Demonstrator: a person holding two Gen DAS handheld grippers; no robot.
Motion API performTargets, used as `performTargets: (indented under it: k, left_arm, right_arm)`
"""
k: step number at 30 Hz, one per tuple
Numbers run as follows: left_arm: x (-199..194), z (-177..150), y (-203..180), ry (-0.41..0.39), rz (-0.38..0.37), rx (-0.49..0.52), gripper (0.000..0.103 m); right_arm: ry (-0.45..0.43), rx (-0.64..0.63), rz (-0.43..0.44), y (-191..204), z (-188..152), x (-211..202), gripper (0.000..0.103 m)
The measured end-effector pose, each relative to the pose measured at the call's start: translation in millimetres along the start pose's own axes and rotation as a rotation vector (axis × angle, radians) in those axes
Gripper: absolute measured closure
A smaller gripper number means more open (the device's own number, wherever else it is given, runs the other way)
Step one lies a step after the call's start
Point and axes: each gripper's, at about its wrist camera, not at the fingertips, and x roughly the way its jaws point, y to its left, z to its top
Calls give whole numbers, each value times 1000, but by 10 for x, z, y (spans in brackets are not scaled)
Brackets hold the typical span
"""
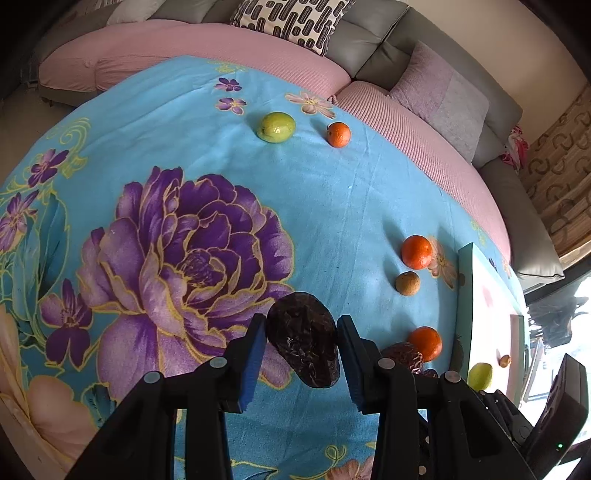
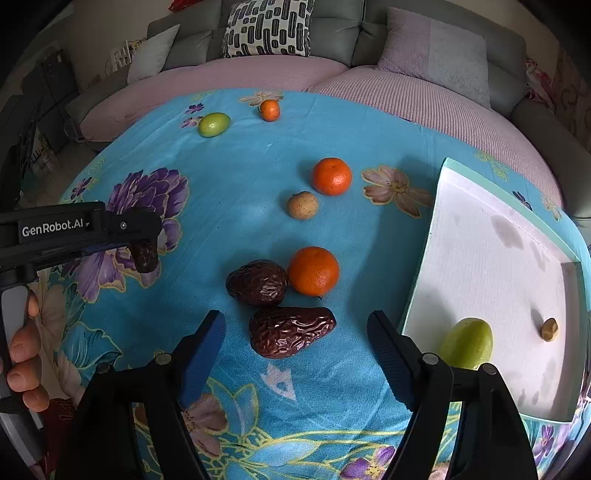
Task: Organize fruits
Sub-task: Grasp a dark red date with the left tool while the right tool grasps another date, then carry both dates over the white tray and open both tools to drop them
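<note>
**Dates and oranges on a flowered blue cloth**

Blue floral cloth (image 2: 332, 122) covers the table before a grey sofa (image 2: 332, 33). Between the left gripper (image 1: 301, 350) pads a wrinkled dark date (image 1: 303, 339) is clamped, lifted clear of the cloth. The right gripper (image 2: 295, 350) stands with its jaws spread, unclenched, either side of a second date (image 2: 291, 330) lying on the cloth, not touching it. Just beyond lie a third date (image 2: 257, 282) and an orange (image 2: 313, 270) touching it. Farther off sit a longan (image 2: 302, 205) and another orange (image 2: 331, 176). To the right, a white tray (image 2: 480, 258) holds a green fruit (image 2: 467, 343).
</note>
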Motion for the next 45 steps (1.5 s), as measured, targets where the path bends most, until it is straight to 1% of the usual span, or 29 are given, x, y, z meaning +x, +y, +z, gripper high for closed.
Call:
performTargets:
  k: [2,3,4,6,9,12,17,21,26,30,36,40,45]
  left_arm:
    - [-6,-1,8,-2,-2,-4,62]
    - [-9,-1,7,-2,-3,-4,62]
    - [-11,-1,5,-3,-4,-5,62]
    - [-12,-2,11,-3,-10,-9,62]
    - [-25,-1,37,-5,-12,-26,62]
    - [-33,1,45,-8,-9,-30,62]
    - [-42,6,48,-13,-12,-36,62]
    - [-68,15,75,-26,-11,-55,62]
    - [-87,17,51,-34,-13,-47,62]
    - [-90,19,-8,-36,-21,-32,62]
    - [-60,13,-204,-40,-37,26,62]
    - [-10,17,-396,-36,-17,92,62]
    - [33,28,-688,-29,-40,153,62]
  right_arm:
    - [28,-23,-3,37,-9,90,26]
    - [39,-30,-6,48,-12,129,31]
    - [51,-38,-14,56,-15,166,34]
    - [68,-48,-34,67,-24,216,35]
    - [77,-51,-38,67,-33,254,35]
    - [80,-55,-33,70,-33,269,44]
    - [80,-59,-31,85,-31,276,44]
    - [64,-54,-24,94,-3,241,45]
    - [-10,-38,-43,53,11,4,45]
    - [-59,1,-62,-31,53,-121,45]
    - [-107,101,-139,-347,145,-258,45]
    - [-134,193,-217,-700,175,-363,45]
    - [-149,326,-322,-1205,126,-469,45]
